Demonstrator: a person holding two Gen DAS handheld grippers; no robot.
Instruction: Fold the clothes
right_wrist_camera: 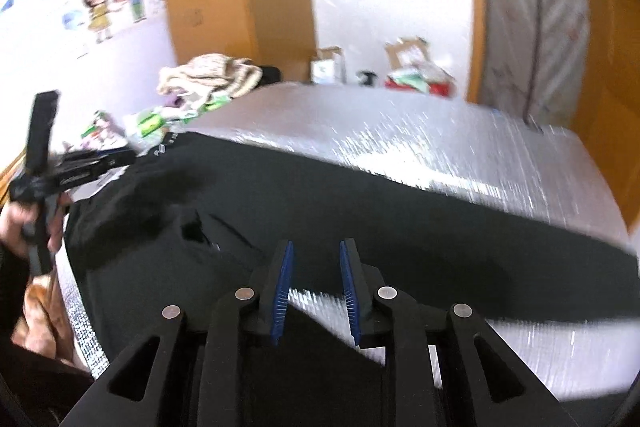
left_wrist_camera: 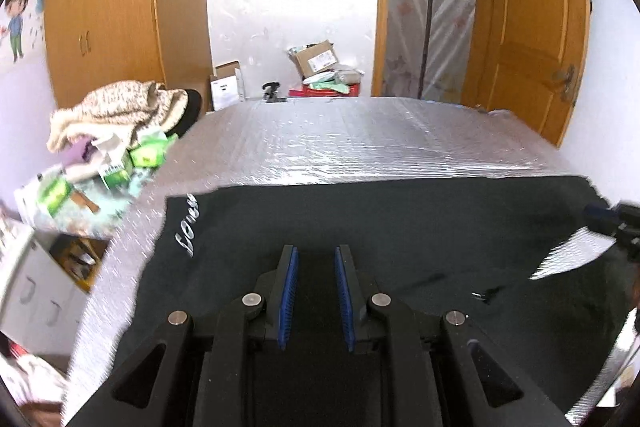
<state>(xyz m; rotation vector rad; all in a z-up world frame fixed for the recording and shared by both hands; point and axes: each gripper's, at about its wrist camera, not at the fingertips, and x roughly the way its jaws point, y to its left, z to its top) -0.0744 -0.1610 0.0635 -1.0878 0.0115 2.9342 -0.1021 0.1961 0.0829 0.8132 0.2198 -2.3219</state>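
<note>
Motion blur smears the clutter pile (left_wrist_camera: 100, 163) beside the bed.

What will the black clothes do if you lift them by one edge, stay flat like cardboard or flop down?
Probably flop. The black garment lies limp on the silvery bed cover with soft creases, so it likely sags and drapes from wherever it is pinched. It looks like thin cloth, so probably light. The shiny cover may let it slide easily.
</note>
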